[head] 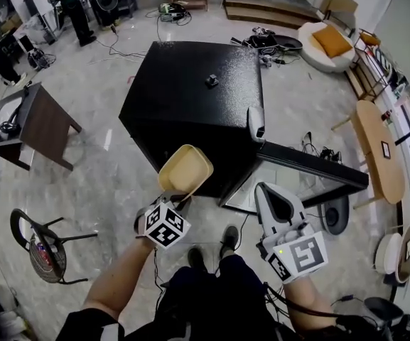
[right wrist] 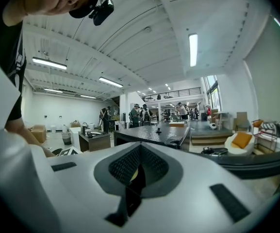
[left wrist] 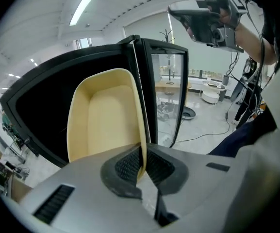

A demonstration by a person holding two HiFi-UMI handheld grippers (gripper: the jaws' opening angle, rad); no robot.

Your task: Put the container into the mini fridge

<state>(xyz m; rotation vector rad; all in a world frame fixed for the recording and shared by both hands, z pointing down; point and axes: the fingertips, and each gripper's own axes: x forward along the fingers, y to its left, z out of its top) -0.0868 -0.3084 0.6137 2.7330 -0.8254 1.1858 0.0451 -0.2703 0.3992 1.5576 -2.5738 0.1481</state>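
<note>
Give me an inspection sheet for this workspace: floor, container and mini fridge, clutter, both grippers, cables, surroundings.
Surface: pale polished floor; the mini fridge stands on it.
Job's things: cream container, empty, held in front of the black mini fridge, not yet inside; fridge door open.
Clutter: one small dark object on the fridge top.
Grippers: left gripper fingers shut on the container's rim; right gripper shut, empty.
Cables: loose cables on the floor behind the fridge, more beside its door.
Surroundings: brown desk, wire chair, wooden table, white seat with orange cushion, people far off.
</note>
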